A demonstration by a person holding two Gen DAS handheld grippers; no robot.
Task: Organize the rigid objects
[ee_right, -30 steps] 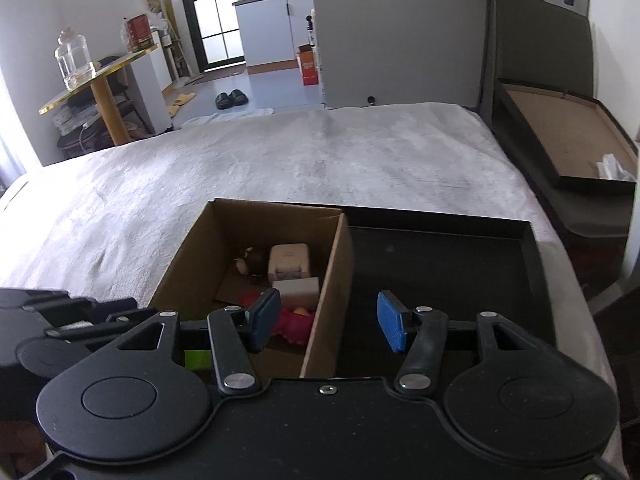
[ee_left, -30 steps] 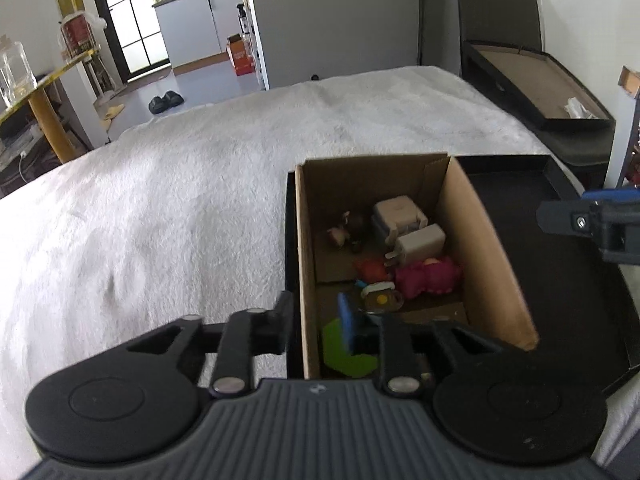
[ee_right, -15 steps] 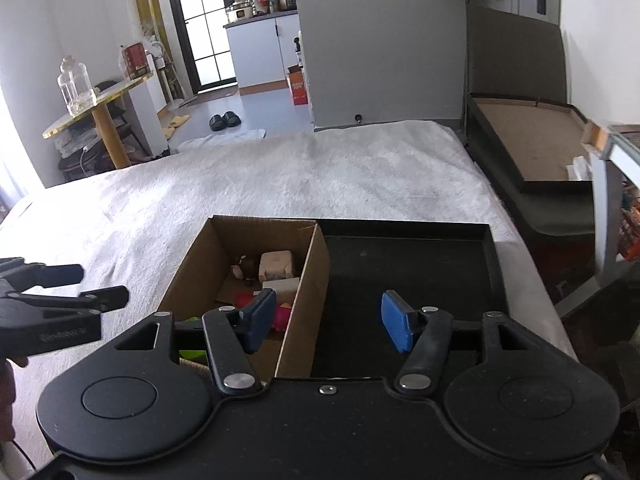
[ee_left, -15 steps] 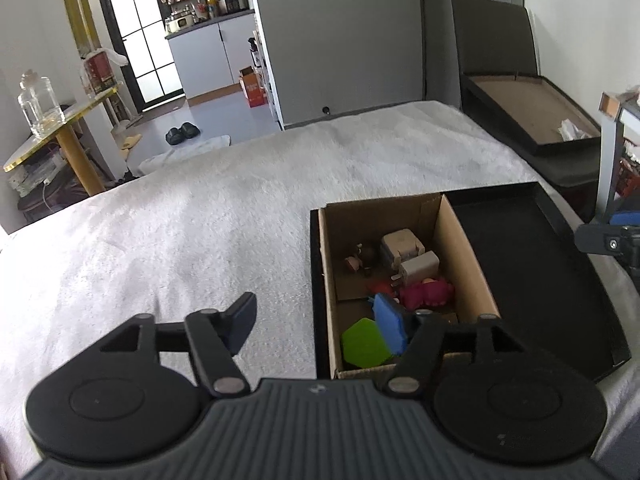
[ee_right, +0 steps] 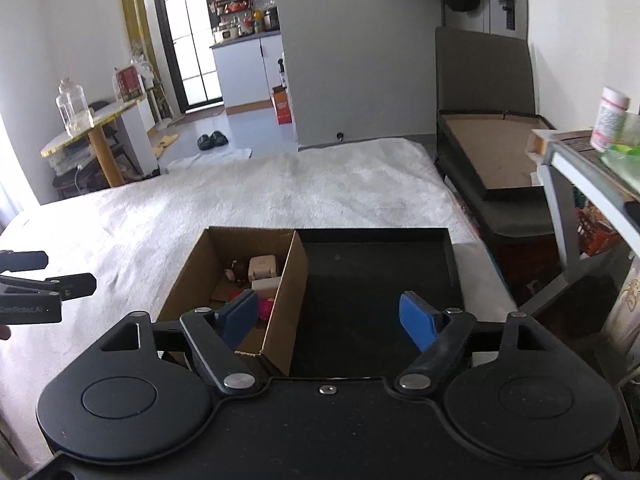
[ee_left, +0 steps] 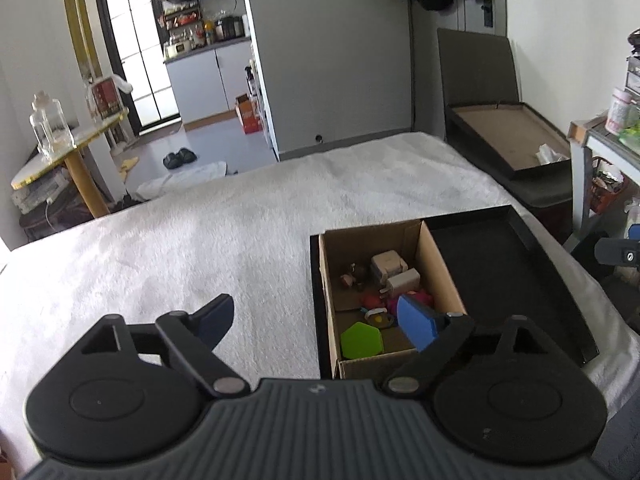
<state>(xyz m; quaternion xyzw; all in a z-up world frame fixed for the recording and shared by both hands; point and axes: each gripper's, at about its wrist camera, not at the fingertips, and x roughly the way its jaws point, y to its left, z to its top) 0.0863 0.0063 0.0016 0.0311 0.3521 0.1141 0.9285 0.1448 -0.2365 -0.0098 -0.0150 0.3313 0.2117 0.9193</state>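
Observation:
An open cardboard box (ee_left: 440,264) (ee_right: 294,280) sits in the left part of a black tray (ee_left: 532,240) (ee_right: 452,256) on the white blanket. Inside lie several small things: a green hexagon block (ee_left: 361,340), two beige plugs (ee_left: 394,274) (ee_right: 262,266), a pink toy (ee_left: 420,296) (ee_right: 265,309) and a small figure (ee_left: 352,276). My left gripper (ee_left: 316,322) hovers above the box's near left corner, its jaws opening, nothing between them. My right gripper (ee_right: 328,316) hangs over the box's right wall and the tray, jaws opening, nothing held.
White fluffy blanket (ee_left: 200,248) covers the bed. A dark chair with a shallow brown-lined box (ee_left: 516,136) (ee_right: 492,148) stands at the far right. A shelf with jars (ee_right: 600,136) is at the right. A round table with a glass bottle (ee_left: 48,132) stands far left.
Both grippers have risen and drawn back from the box, which now looks smaller. Both pairs of jaws have spread much wider apart.

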